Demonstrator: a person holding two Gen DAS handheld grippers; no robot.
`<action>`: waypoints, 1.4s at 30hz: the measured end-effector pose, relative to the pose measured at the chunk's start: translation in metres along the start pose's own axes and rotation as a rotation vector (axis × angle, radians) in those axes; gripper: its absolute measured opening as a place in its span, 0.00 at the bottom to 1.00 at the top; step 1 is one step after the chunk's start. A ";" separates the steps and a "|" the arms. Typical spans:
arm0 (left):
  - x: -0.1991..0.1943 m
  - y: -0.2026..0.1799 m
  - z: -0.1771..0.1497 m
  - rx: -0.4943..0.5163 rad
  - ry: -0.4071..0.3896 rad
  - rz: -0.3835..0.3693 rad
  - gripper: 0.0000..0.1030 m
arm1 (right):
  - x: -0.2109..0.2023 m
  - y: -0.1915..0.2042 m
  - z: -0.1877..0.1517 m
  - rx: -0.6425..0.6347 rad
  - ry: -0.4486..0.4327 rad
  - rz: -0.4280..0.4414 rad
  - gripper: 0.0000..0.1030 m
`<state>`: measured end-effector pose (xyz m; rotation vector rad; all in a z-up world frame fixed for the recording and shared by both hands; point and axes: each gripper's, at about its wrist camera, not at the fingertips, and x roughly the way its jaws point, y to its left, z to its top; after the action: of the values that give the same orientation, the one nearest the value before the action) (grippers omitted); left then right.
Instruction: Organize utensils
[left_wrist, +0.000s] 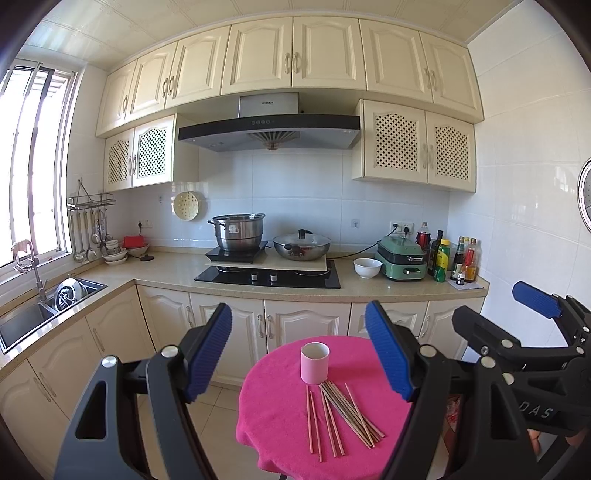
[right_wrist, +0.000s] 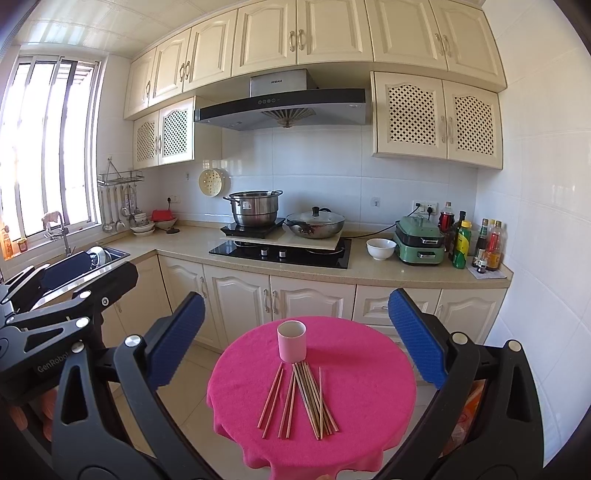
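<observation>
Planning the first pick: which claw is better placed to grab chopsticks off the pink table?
Right, marginally. Both claws are open, but the chopsticks sit nearly centred before the right claw, whereas they lie right of the left claw.

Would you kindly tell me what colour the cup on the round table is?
The cup is pale pink with a white inside, clearest in the right wrist view.
</observation>
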<state>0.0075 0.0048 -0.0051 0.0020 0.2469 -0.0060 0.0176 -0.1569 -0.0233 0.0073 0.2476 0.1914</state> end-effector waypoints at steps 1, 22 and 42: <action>0.001 0.000 -0.001 0.001 0.000 0.000 0.71 | 0.000 0.000 0.001 0.000 0.000 0.000 0.94; 0.007 0.004 -0.002 -0.001 0.002 0.001 0.71 | 0.005 0.002 0.000 -0.002 0.003 -0.001 0.94; 0.008 0.008 -0.003 -0.001 0.002 0.003 0.71 | 0.008 0.003 0.002 0.002 0.010 0.003 0.94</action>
<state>0.0145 0.0123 -0.0100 0.0016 0.2492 -0.0034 0.0250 -0.1522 -0.0229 0.0092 0.2574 0.1938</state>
